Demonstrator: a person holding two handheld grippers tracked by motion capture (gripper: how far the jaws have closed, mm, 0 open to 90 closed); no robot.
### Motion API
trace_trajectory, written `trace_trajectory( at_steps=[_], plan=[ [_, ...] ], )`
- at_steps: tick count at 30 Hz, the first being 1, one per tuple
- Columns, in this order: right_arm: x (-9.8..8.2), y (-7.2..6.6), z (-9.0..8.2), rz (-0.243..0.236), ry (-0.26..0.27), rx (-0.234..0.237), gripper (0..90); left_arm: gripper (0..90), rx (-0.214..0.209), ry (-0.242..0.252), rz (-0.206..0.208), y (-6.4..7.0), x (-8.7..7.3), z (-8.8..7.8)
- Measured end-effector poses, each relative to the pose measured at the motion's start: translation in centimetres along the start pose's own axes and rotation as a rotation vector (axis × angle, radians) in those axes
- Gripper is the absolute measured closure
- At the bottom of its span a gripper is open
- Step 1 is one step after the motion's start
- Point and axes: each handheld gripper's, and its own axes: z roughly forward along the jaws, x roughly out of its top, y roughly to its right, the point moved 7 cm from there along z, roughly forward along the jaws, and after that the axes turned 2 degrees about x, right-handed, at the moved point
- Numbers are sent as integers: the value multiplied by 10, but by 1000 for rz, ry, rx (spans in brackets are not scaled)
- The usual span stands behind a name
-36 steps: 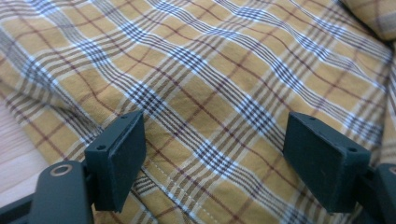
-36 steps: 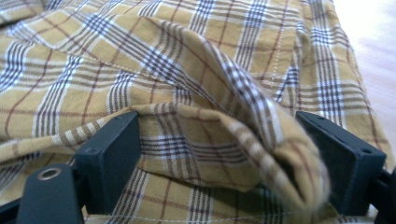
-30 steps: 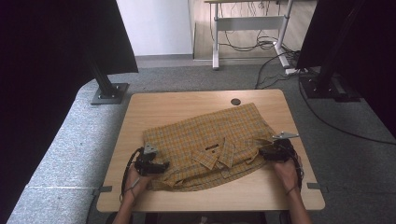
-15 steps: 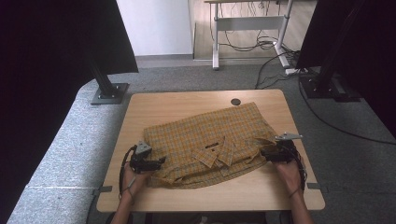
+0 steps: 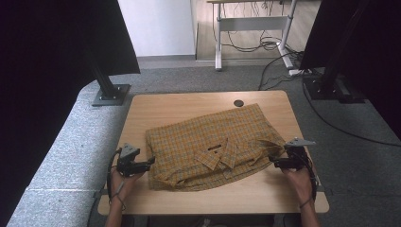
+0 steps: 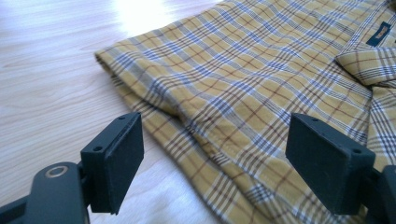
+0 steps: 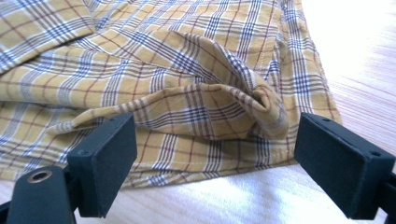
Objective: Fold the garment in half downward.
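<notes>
A yellow plaid shirt [image 5: 213, 146] lies folded on the wooden table [image 5: 179, 106], collar up and near the middle. My left gripper [image 5: 150, 162] sits just off the shirt's left edge, jaws wide apart. In the left gripper view the folded edge of the shirt [image 6: 243, 93] lies ahead of and between the open pads [image 6: 116, 163], which do not press on it. My right gripper [image 5: 273, 161] is at the shirt's right edge, also open. In the right gripper view a puckered fold of the shirt [image 7: 224, 102] rises just beyond the open gripper [image 7: 219, 168].
A small dark round disc [image 5: 238, 102] lies on the table's far side. Bare wood runs along the near edge and the far left. Black stands [image 5: 109, 90] flank the table on the grey floor, and a desk with cables [image 5: 255, 42] stands behind.
Both grippers have drawn outward and slightly up from the shirt's sides, the left one to the left and the right one to the right. The shirt lies as before.
</notes>
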Motion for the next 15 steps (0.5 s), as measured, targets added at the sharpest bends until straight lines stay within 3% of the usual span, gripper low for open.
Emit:
trace_trajectory(
  at_steps=[7, 15],
  plan=[
    [-4, -2, -14, 3, 10, -4, 116, 189, 29, 3, -24, -14, -8, -16],
    [-20, -5, -25, 6, 1, -5, 106, 183, 64, -32, -53, -32, -25, -16]
  ],
)
